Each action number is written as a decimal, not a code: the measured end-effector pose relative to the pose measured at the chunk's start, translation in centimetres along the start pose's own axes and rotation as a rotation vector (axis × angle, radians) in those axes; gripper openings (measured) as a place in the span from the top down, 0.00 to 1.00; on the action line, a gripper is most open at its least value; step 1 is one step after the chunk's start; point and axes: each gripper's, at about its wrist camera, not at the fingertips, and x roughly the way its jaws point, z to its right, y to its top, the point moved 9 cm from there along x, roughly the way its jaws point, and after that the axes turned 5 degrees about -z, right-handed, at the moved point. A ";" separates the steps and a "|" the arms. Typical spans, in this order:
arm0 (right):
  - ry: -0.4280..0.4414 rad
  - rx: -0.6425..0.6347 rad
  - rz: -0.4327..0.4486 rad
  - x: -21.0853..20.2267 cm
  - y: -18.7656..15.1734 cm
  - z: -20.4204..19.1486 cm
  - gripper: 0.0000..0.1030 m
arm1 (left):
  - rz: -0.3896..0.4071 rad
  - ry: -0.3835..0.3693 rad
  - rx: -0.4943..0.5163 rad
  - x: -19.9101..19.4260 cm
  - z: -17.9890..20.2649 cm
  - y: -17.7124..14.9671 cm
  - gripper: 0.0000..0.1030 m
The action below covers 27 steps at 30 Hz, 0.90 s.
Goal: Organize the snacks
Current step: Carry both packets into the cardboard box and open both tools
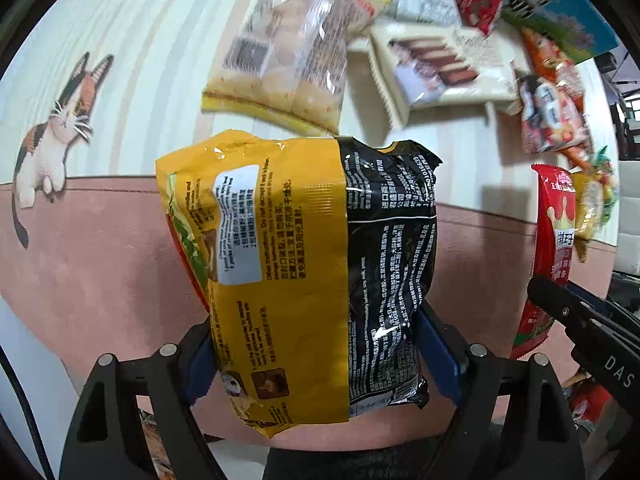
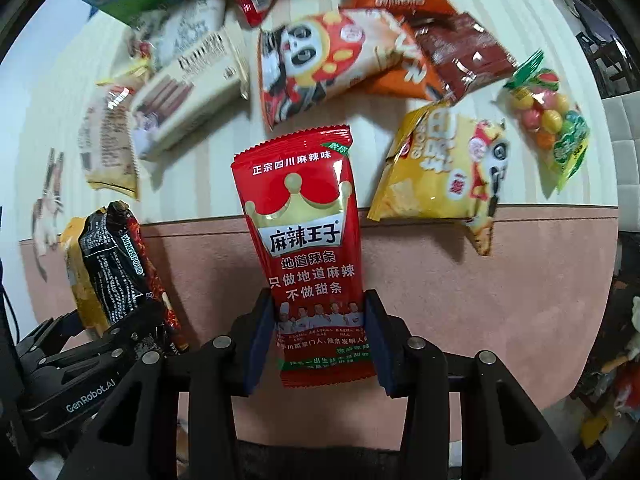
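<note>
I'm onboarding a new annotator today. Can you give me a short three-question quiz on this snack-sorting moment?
1. True or false: the left gripper is empty.
2. Which packet does the right gripper hold?
A. the yellow panda chip bag
B. the red spicy strip packet
C. the bag of round coloured candies
3. Fill in: in the right wrist view, the yellow panda chip bag lies across the line where the striped cream tabletop meets the ____ surface.

Key:
1. False. It is shut on the yellow and black noodle pack.
2. B
3. pink
</note>
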 end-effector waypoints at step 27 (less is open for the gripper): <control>0.197 -0.007 0.293 -20.7 22.5 -0.3 0.55 | 0.279 -0.074 0.195 -19.7 3.6 13.3 0.18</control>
